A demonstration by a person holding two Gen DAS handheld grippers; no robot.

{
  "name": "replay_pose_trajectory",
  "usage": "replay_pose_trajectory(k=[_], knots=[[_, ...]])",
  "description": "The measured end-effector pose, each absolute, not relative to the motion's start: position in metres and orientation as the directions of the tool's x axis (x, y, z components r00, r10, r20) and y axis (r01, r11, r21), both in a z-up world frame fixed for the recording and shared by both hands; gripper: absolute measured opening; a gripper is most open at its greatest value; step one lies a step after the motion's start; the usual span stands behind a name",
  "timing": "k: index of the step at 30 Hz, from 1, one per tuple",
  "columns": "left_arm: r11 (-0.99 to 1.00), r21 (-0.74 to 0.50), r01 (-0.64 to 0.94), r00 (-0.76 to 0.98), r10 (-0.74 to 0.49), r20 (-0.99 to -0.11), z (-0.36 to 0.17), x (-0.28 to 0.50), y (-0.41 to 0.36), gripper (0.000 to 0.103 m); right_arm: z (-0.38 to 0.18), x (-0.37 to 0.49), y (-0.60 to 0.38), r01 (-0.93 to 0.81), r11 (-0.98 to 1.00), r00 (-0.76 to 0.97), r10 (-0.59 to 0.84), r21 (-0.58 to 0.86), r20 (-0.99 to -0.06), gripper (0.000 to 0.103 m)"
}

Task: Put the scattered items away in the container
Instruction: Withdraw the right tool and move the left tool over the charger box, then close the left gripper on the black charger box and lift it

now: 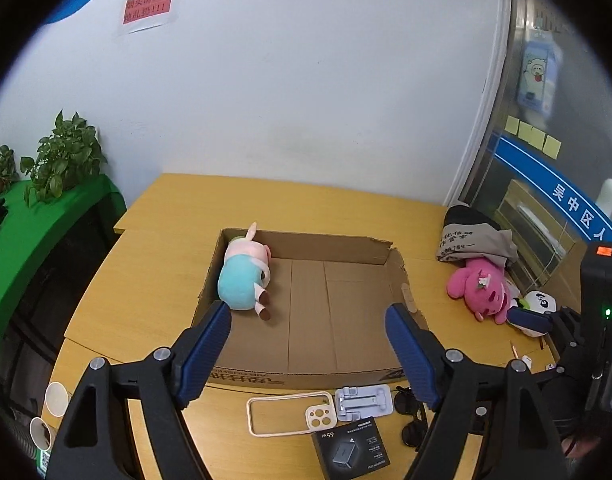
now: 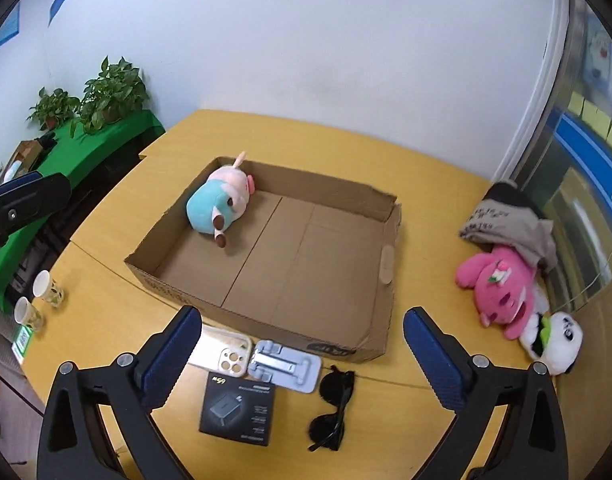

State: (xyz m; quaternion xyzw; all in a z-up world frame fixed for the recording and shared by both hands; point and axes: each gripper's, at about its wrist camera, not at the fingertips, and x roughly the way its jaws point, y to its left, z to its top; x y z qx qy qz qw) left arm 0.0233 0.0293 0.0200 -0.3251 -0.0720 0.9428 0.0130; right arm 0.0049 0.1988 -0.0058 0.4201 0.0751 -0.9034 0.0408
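Shallow cardboard box, soft pig plush inside, glossy sunglasses outside

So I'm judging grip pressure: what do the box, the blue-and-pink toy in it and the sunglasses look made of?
Box: plain brown cardboard, matte, with creased, torn edges.
Blue-and-pink toy: soft plush fabric, fuzzy and rounded.
Sunglasses: probably plastic, black and slightly glossy; too small to be sure.
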Motion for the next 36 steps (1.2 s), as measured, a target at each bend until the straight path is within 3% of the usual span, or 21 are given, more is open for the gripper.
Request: replay_pose_trajectory(k=[6, 10, 13, 14, 15, 16, 17, 18, 20, 21, 22, 23, 24, 25, 28, 32, 36], knots=[[-0.996, -0.056, 0.076, -0.688, -0.012, -0.726, -0.008, 0.017, 0.026, 0.078, -0.021, 0.009, 0.201, 0.108, -0.99, -0.586, 0.013, -0.094, -0.81, 0.102], [-0.998, -0.033, 0.06, -0.697, -0.018, -0.717, -0.009, 0.016, 0.026, 0.078, -0.023, 0.007, 0.208, 0.062, -0.993, -0.586, 0.043, -0.098, -0.809, 0.101], [-0.999, -0.022, 0.047, -0.698, -0.017, -0.716, -0.008, 0.012, 0.03, 0.078, -0.028, -0.001, 0.215, 0.049, -0.999, -0.528, -0.028, 0.002, -0.849, 0.092], [-0.999, -0.025, 0.028, -0.695, -0.001, -0.719, -0.01, 0.011, 0.032, 0.067, -0.028, -0.001, 0.215, 0.049, -0.999, -0.522, -0.034, 0.01, -0.852, 0.083], [-0.999, -0.031, 0.012, -0.687, 0.014, -0.727, -0.012, 0.009, 0.033, 0.057, -0.028, -0.001, 0.216, 0.049, -0.999, -0.519, -0.037, 0.014, -0.854, 0.063], [-0.999, -0.045, -0.012, -0.666, 0.042, -0.745, -0.017, 0.006, 0.035, 0.029, -0.027, 0.0, 0.216, 0.049, -0.999, -0.516, -0.045, 0.023, -0.855, 0.049], [-0.997, -0.066, -0.039, -0.636, 0.075, -0.768, -0.023, 0.004, 0.036, 0.002, -0.027, 0.003, 0.219, 0.05, -0.997, -0.518, -0.073, 0.054, -0.852, 0.017], [-0.994, -0.088, -0.066, -0.6, 0.11, -0.792, -0.03, 0.002, 0.037, 0.002, -0.025, 0.005, 0.222, 0.049, -0.995, -0.524, -0.096, 0.082, -0.847, 0.006], [-0.991, -0.101, -0.091, -0.561, 0.135, -0.817, -0.042, 0.0, 0.04, 0.002, -0.023, 0.01, 0.229, 0.036, -0.994, -0.533, -0.104, 0.101, -0.84, 0.006], [-0.991, -0.098, -0.087, -0.548, 0.13, -0.826, -0.047, 0.0, 0.041, 0.002, -0.026, 0.011, 0.233, 0.027, -0.994, -0.523, -0.104, 0.105, -0.846, 0.01], [-0.991, -0.107, -0.075, -0.531, 0.131, -0.837, -0.052, 0.0, 0.041, 0.008, -0.031, 0.011, 0.237, 0.025, -0.992, -0.504, -0.12, 0.125, -0.855, 0.018], [-0.991, -0.122, -0.056, -0.507, 0.133, -0.852, -0.059, -0.001, 0.039, 0.031, -0.038, 0.013, 0.242, 0.027, -0.987, -0.476, -0.152, 0.159, -0.866, 0.052], [-0.988, -0.151, -0.035, -0.477, 0.149, -0.866, -0.068, -0.002, 0.036, 0.046, -0.047, 0.016, 0.246, 0.023, -0.982, -0.457, -0.175, 0.185, -0.872, 0.087], [-0.982, -0.188, -0.009, -0.453, 0.171, -0.875, -0.077, -0.002, 0.031, 0.066, -0.055, 0.02, 0.249, 0.008, -0.981, -0.446, -0.179, 0.196, -0.877, 0.095], [-0.968, -0.252, 0.005, -0.404, 0.229, -0.886, -0.102, 0.001, 0.027, 0.066, -0.086, 0.027, 0.254, 0.006, -0.977, -0.38, -0.199, 0.213, -0.903, 0.097], [-0.977, -0.212, -0.03, -0.332, 0.21, -0.92, -0.144, 0.007, 0.037, 0.066, -0.136, 0.035, 0.247, 0.02, -0.983, -0.299, -0.179, 0.181, -0.937, 0.096], [-0.938, -0.346, -0.031, -0.232, 0.344, -0.91, -0.19, 0.009, 0.042, 0.066, -0.177, 0.04, 0.233, 0.072, -0.967, -0.239, -0.255, 0.245, -0.937, 0.095]])
